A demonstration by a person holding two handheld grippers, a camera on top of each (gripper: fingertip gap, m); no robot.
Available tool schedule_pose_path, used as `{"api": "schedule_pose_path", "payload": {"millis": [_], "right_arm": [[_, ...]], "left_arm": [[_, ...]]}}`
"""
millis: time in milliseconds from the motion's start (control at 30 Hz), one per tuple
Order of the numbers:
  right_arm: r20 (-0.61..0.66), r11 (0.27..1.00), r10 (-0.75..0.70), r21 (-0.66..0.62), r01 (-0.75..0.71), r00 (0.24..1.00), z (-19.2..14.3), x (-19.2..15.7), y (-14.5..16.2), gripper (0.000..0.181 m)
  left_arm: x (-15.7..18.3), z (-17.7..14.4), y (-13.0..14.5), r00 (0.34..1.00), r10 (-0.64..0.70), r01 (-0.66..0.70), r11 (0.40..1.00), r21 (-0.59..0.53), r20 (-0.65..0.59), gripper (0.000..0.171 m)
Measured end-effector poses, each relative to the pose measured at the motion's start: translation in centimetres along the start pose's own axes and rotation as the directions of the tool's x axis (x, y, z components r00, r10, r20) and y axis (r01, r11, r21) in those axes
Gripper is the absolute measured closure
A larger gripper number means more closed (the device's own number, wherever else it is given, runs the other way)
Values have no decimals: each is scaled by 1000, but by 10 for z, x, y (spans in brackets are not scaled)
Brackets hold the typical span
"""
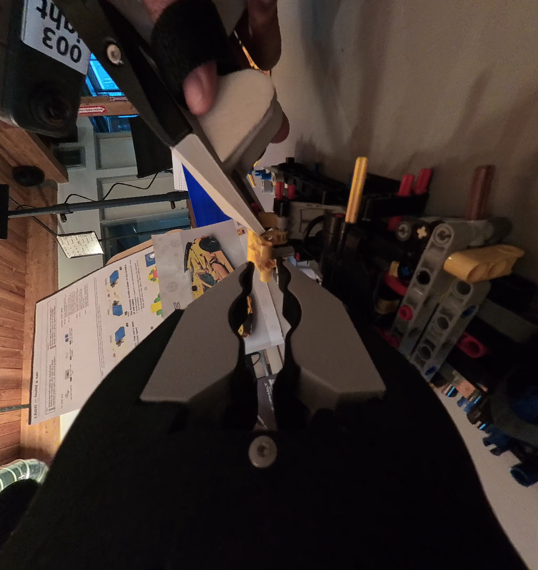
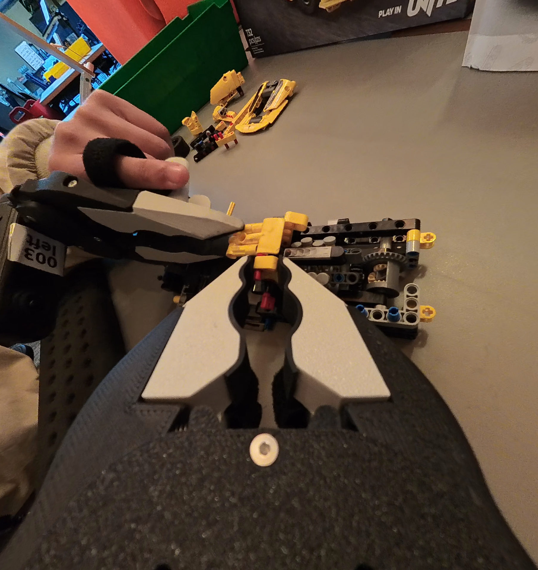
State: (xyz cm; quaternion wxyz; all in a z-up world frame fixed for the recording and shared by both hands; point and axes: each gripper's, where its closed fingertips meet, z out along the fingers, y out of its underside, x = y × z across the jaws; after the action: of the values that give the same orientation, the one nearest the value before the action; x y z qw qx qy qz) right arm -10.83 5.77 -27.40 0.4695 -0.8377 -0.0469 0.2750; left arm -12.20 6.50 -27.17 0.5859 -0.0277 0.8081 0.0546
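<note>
A black and grey brick-built chassis (image 2: 369, 265) with gears, red and blue pins lies on the grey table (image 2: 431, 138). A small yellow sub-assembly (image 2: 272, 236) sits at its near left end. My left gripper (image 2: 238, 239) comes in from the left and is shut on the yellow piece's pin end. My right gripper (image 2: 265, 262) is closed around the yellow piece's lower tab. In the left wrist view my left gripper (image 1: 265, 270) pinches the same yellow piece (image 1: 260, 249). There the right gripper (image 1: 260, 229) reaches it from above, and the chassis (image 1: 421, 277) stands to the right.
Yellow car body parts (image 2: 261, 108) and a black wheel (image 2: 181, 146) lie farther back by a green bin (image 2: 175, 71). A dark product box (image 2: 354, 27) and white paper (image 2: 508, 40) stand behind. Printed instruction sheets (image 1: 85, 339) show in the left wrist view. A person's hand (image 2: 113, 145) holds the left gripper. Less than 4 cm separates the two grippers' tips.
</note>
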Motion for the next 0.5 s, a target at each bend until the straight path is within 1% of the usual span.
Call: {"api": "schedule_pose_path", "payload": {"millis": [333, 433, 467, 500], "right_arm": [[5, 1000, 12, 2, -12, 1000, 0, 0, 0, 167], [4, 1000, 12, 2, -12, 1000, 0, 0, 0, 167], [3, 1000, 14, 3, -14, 1000, -1, 0, 0, 167], [1, 1000, 14, 2, -14, 1000, -1, 1, 0, 167]], "left_arm": [[0, 0, -3, 997, 68, -69, 997, 26, 24, 157], [1, 1, -4, 990, 136, -137, 990, 30, 39, 161], [1, 1, -4, 990, 139, -140, 990, 26, 35, 162], [1, 0, -3, 993, 116, -116, 993, 21, 24, 163]]}}
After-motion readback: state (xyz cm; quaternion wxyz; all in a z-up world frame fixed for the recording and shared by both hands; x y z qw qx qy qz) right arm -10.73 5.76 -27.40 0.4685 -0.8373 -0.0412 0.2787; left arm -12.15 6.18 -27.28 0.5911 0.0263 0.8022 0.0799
